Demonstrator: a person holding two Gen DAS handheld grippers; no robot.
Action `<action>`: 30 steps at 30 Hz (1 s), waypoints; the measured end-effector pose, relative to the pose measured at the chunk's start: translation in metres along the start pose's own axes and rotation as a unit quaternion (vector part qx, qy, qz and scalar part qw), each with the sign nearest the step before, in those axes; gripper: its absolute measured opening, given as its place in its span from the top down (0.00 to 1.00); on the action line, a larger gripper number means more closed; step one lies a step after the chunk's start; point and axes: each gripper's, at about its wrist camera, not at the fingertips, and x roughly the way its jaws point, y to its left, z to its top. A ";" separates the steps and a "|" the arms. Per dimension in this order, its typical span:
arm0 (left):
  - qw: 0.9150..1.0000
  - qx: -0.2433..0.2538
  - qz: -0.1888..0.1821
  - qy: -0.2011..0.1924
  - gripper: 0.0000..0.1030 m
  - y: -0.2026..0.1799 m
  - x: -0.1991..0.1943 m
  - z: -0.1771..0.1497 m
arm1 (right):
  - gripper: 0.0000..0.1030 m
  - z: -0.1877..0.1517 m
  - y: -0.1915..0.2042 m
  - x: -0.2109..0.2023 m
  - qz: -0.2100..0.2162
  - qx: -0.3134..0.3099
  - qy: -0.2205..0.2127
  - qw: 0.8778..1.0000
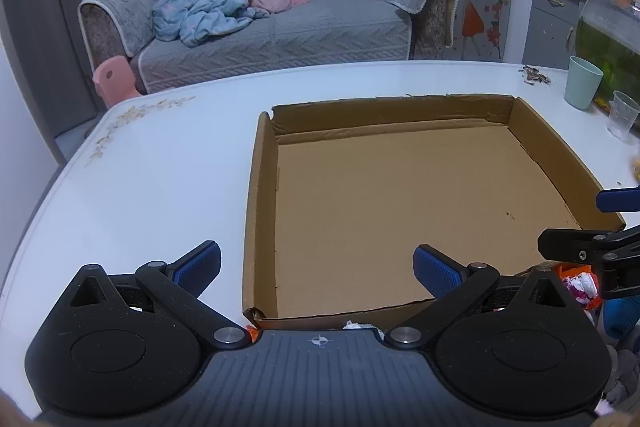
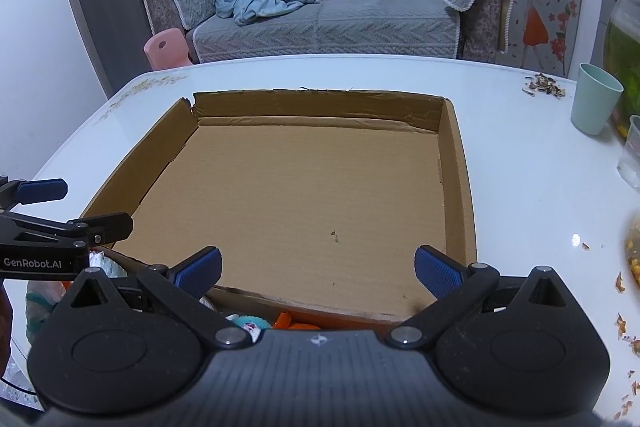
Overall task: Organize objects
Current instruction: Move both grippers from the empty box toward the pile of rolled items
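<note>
The left tool point(image 1: 316, 269) hangs with its jaws spread wide and nothing between them, over the near left corner of the cardboard tray point(image 1: 256, 211); the right tool point(image 2: 318, 269) is likewise wide open and empty, over the tray's near edge; each shows at the border of the other's view, so they are close side by side. The tray lies flat on the white surface point(image 1: 140, 163) with its floor bare; the things to be sorted appear to be the small pile just beside its near wall, mostly hidden under the tools: crumpled wrappers point(image 1: 580, 285) in white, pink and orange at the left view's lower right, and an orange packet point(image 2: 294, 323) with something pale blue and white next to it in the right view; what each is cannot be told. They look light, soft and crinkly, likely slippery film, so a pinch across a bunched fold or a sealed edge should hold better than a flat face. A green cup point(image 2: 594, 99) and a clear plastic cup point(image 1: 622, 115) stand well apart at the far right.
</note>
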 end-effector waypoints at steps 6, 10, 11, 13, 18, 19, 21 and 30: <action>1.000 0.000 0.001 0.001 0.00 0.002 -0.001 -0.001 | 0.00 -0.002 0.000 -0.002 0.001 -0.005 -0.001 1.000; 1.000 0.000 0.001 0.005 0.00 0.002 0.001 -0.002 | 0.00 -0.003 -0.001 -0.002 -0.001 -0.006 0.000 1.000; 1.000 0.001 0.000 0.004 0.00 0.002 0.000 -0.002 | 0.00 -0.003 -0.001 -0.002 -0.001 -0.006 0.000 1.000; 1.000 0.003 0.000 0.004 0.00 0.002 0.000 -0.002 | 0.00 -0.003 -0.001 -0.002 -0.002 -0.006 0.000 1.000; 1.000 0.007 -0.005 0.004 0.00 0.000 -0.001 -0.003 | 0.00 -0.002 -0.001 -0.003 -0.002 -0.006 0.000 1.000; 1.000 0.009 -0.006 0.003 0.00 0.000 -0.002 -0.003 | 0.00 -0.002 -0.001 -0.004 -0.001 -0.006 -0.001 1.000; 1.000 0.013 -0.007 -0.006 0.00 0.001 -0.009 -0.001 | 0.00 -0.001 -0.001 -0.007 0.002 -0.009 -0.003 1.000; 1.000 0.001 0.009 -0.004 0.00 0.059 -0.067 -0.053 | 0.00 -0.013 -0.033 -0.051 0.012 -0.038 -0.004 0.999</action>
